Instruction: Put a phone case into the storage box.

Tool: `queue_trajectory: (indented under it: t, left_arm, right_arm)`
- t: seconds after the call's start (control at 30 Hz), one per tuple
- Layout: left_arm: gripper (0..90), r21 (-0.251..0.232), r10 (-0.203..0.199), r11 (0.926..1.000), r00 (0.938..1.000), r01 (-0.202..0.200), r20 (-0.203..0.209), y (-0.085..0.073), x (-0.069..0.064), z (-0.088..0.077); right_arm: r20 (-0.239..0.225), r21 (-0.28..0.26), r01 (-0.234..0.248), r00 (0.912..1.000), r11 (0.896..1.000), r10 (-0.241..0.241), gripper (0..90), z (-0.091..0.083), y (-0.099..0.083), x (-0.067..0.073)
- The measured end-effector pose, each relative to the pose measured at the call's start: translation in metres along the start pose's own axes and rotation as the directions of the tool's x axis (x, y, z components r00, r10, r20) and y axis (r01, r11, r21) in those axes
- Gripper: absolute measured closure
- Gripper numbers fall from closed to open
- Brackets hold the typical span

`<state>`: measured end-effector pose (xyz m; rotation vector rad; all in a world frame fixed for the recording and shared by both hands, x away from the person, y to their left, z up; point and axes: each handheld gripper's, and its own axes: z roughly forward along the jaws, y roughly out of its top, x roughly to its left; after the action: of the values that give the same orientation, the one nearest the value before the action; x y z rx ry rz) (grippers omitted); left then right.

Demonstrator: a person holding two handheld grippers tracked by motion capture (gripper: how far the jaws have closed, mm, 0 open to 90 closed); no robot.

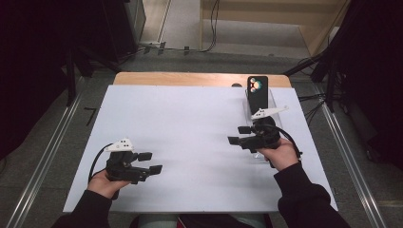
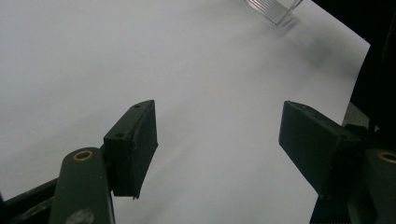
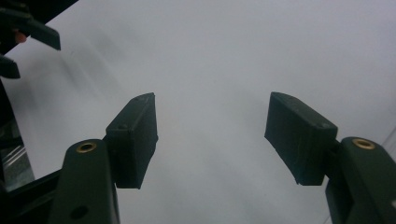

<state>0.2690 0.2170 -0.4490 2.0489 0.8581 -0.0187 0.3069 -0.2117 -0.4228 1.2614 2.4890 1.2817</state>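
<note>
- Left gripper (image 1: 151,162) low at the near left of the white table (image 1: 180,142) in the high view, jaws apart with nothing between, pointing toward the right.
- Right gripper (image 1: 238,135) at the far right, held by a hand (image 1: 281,154), jaws apart and empty, pointing left; just behind it, a black phone (image 1: 257,91) standing upright in a clear stand (image 1: 272,100) near the table's far edge.
- Left gripper (image 2: 217,140) view: both black jaws spread wide over bare white table (image 2: 140,56); corner of the clear stand (image 2: 275,9) at the top edge, well apart from the jaws.
- Right gripper (image 3: 210,135) view: jaws parted over blurred white table (image 3: 233,46), nothing held; tips of the other gripper at the upper left corner.
</note>
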Motion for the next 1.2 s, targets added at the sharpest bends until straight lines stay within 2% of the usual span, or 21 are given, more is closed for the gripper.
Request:
queue_trajectory:
  t: [0.27,0.37,0.53,0.8,0.97,1.2]
  left_arm:
    - [28.6,-0.009,-0.002,1.0,1.0,0.002,0.005,-0.005,-0.003,-0.003]
    - [28.6,-0.009,-0.002,1.0,1.0,0.002,0.006,-0.004,-0.004,-0.003]
    - [28.6,-0.015,0.004,0.9999,1.0,-0.004,0.007,-0.005,-0.005,-0.003]
    - [28.6,-0.018,0.003,0.9998,0.9998,-0.003,0.018,-0.007,-0.008,-0.005]
    - [28.6,-0.014,0.0,0.9999,0.9999,0.001,0.014,-0.009,-0.008,-0.006]
    - [28.6,-0.004,0.003,1.0,0.9999,-0.003,0.015,-0.01,-0.009,-0.004]
  right_arm:
    - [-0.046,0.007,0.028,0.9986,1.0,-0.028,29.9,-0.006,-0.026,0.005]
    - [-0.041,0.019,0.046,0.9981,0.999,-0.046,29.7,-0.006,-0.034,0.007]
    - [-0.054,0.015,0.047,0.9975,0.999,-0.046,29.1,-0.01,-0.046,0.007]
    - [-0.039,0.042,0.057,0.9977,0.998,-0.055,27.2,-0.014,-0.07,0.004]
    - [-0.032,0.021,0.041,0.9987,0.999,-0.04,26.9,-0.019,-0.076,0.001]
    - [-0.031,0.038,0.052,0.9982,0.998,-0.051,26.7,-0.016,-0.08,0.0]
